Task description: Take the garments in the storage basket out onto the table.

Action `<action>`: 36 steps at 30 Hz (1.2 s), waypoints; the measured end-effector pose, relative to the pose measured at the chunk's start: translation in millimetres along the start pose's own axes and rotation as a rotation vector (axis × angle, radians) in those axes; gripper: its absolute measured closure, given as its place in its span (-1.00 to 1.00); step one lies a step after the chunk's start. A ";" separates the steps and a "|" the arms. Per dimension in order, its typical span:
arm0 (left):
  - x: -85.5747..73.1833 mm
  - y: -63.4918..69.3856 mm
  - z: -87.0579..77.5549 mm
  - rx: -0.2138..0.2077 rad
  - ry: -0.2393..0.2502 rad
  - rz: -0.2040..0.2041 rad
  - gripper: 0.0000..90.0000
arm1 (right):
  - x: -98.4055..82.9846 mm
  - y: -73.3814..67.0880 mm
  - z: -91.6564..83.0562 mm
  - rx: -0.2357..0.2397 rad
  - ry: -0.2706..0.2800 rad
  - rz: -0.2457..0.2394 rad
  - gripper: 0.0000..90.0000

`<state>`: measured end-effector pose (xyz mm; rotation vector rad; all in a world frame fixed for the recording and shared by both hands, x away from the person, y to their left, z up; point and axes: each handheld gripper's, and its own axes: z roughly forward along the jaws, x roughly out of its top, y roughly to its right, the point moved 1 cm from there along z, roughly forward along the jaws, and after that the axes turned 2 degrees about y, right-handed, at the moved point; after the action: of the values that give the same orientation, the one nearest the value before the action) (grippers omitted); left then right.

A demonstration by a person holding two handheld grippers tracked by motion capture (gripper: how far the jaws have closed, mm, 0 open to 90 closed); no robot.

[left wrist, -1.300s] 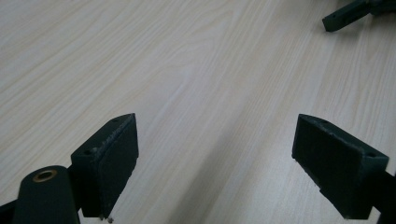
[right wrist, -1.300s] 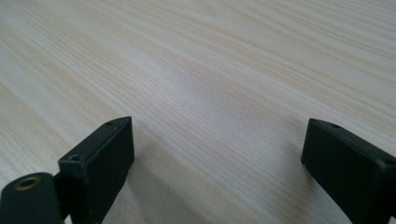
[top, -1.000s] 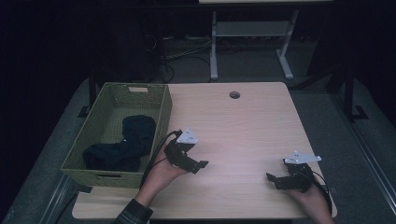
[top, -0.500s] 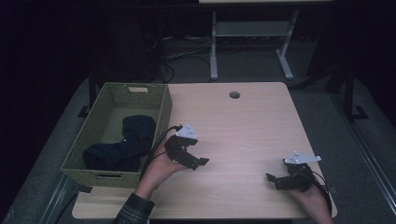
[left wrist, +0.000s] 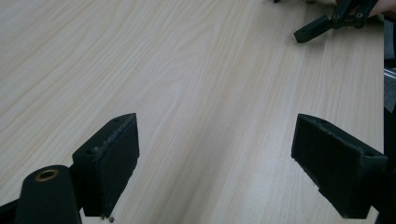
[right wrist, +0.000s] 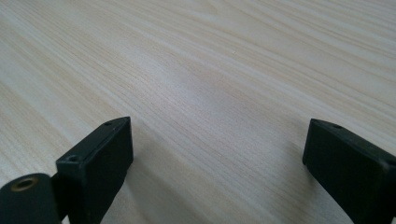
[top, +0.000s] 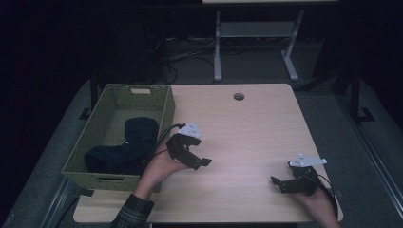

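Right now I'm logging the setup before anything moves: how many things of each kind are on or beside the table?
Green basket: 1
Dark cloth bundle in the basket: 1; whether it is one garment or several, I cannot tell
Handheld grippers, both with jaws open: 2, the left gripper and the right gripper
Total: 4

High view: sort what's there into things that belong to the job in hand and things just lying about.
Job in hand:
left gripper, open
right gripper, open
dark clothing
green basket holding the clothing

Lying about:
white table frame behind
cables on the floor
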<state>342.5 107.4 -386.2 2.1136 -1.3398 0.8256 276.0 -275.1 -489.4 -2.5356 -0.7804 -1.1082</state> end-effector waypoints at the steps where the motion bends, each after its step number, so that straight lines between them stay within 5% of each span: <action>1: 0.3 0.0 -1.3 0.000 0.002 -0.004 -0.67 | 0.0 -0.1 0.0 0.000 0.000 0.002 -0.82; 20: 9.9 -9.3 -26.6 0.008 0.019 -0.009 -0.67 | 0.0 -0.2 0.0 0.000 0.001 0.003 -0.82; 36: 5.1 -19.1 -57.9 0.076 0.005 -0.042 -0.67 | 0.0 -0.2 0.0 0.000 0.000 0.003 -0.82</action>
<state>348.7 151.5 -344.3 2.1892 -1.2757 0.8768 275.9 -274.9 -489.4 -2.5360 -0.7762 -1.1082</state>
